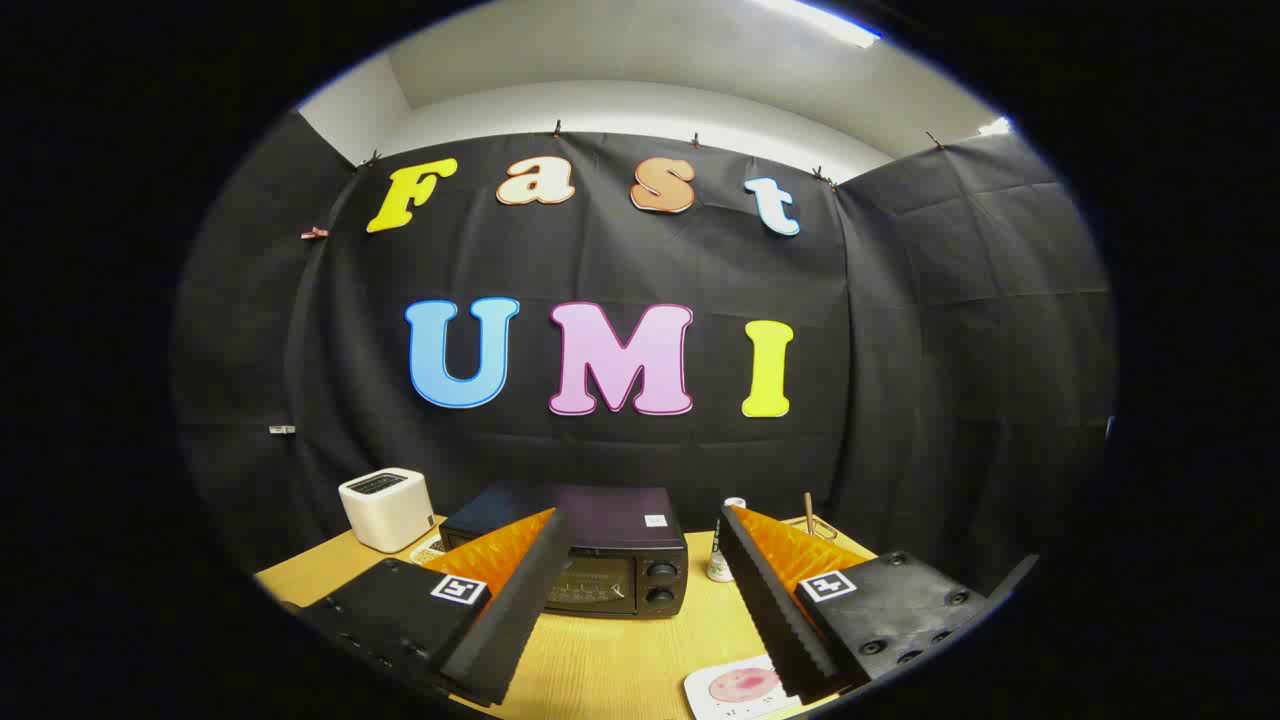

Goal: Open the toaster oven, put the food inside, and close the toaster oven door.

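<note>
My gripper [640, 535] hovers above the wooden table [600, 660], fingers spread wide, nothing between them, not touching anything. Toaster oven [600, 560] sits ahead of me, beyond the fingertips, seen mostly through the gap and partly behind my left finger [505, 610]. Its door is closed; two knobs [660, 582] stacked on its right side, facing me. Food: a pinkish round item on a white plate [735, 688], close in, just inside my right finger [775, 610] near its base, well short of the oven. Cannot tell what the food is.

Other stuff: white toaster [387, 508] beyond my left finger, left of the oven, apart from it. Small white bottle [722, 560] just right of the oven, right by my right fingertip. A thin wooden stick [809, 512] stands upright beyond the right finger.

Pose: fingers point forward and slightly down at the table, roughly level side to side, aimed at the oven front.
</note>
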{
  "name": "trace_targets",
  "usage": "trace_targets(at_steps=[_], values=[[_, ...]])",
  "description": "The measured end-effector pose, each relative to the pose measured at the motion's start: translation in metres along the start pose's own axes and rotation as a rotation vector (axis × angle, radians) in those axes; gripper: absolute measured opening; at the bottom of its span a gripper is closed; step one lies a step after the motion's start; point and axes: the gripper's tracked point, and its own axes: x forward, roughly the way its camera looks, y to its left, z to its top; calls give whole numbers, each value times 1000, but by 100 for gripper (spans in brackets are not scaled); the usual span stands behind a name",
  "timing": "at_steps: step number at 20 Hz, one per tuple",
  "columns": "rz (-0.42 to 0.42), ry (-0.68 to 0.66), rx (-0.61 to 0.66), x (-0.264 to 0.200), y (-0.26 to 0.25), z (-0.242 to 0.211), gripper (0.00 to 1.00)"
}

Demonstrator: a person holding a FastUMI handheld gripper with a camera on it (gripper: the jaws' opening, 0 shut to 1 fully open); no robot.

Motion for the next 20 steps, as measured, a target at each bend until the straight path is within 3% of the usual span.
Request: trace_targets(at_steps=[20], values=[[-15,4,5,-23,9,7,98]])
